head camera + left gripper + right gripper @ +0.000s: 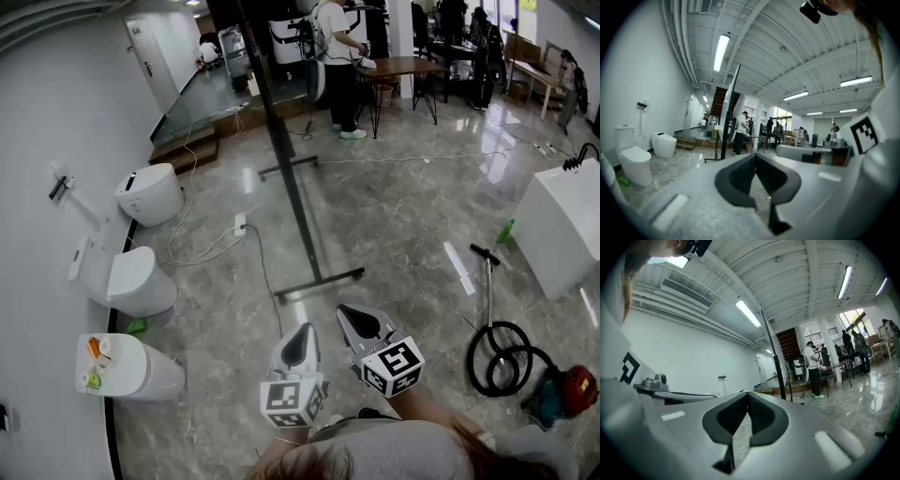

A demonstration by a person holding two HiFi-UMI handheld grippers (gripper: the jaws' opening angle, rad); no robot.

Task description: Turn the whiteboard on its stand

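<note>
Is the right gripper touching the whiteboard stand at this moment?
Apart. In the head view, bare floor lies between the right gripper and the near foot of the whiteboard stand.

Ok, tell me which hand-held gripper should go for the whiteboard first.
Right, marginally. The right hand-held gripper reaches farther forward, nearer the stand foot under the whiteboard, than the left hand-held gripper. Both are shut, empty and apart from the board.
</note>
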